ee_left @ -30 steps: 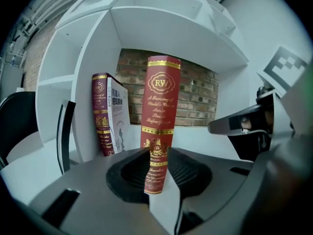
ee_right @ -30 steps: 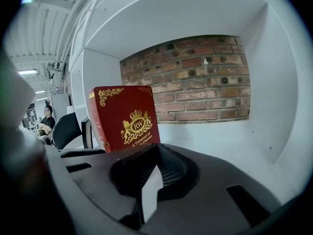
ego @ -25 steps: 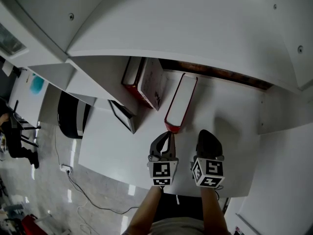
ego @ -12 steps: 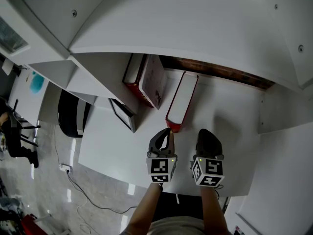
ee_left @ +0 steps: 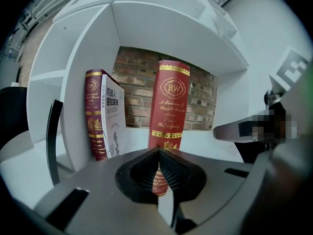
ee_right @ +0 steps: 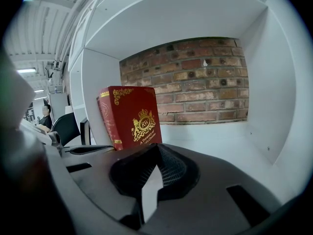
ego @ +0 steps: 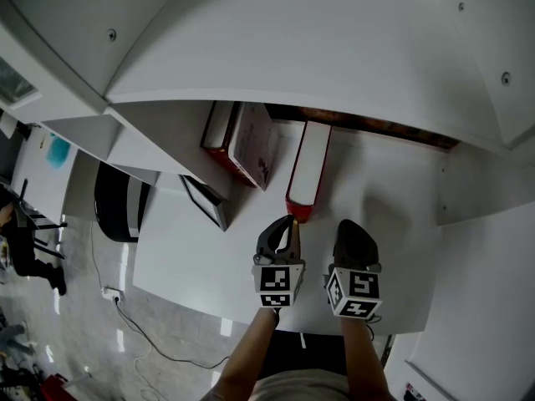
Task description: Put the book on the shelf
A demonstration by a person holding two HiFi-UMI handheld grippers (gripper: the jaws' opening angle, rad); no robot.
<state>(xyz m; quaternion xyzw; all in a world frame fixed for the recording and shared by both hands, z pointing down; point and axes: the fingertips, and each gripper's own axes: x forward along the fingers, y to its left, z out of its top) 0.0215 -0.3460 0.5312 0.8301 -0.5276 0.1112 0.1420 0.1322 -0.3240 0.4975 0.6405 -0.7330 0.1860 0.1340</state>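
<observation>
A red book with gold lettering (ego: 309,170) (ee_left: 168,106) (ee_right: 132,116) stands upright on the white shelf board (ego: 384,182), its spine facing me. My left gripper (ego: 290,221) (ee_left: 159,149) is shut, and its tip is right at the lower part of the spine. Nothing sits between its jaws. To the book's right, my right gripper (ego: 354,226) (ee_right: 157,147) is also shut and empty, clear of the book and over bare board.
A second red-and-white book (ego: 249,140) (ee_left: 100,116) leans against the compartment's left wall. A thin black panel (ego: 206,200) stands left of that wall, and a black chair (ego: 117,199) is beyond it. A brick back wall (ee_right: 205,82) and a white right wall (ego: 464,186) close the compartment.
The red book now stands a little straighter and slightly deeper in the compartment, with the left gripper's tip still at its spine. The right gripper has kept still.
</observation>
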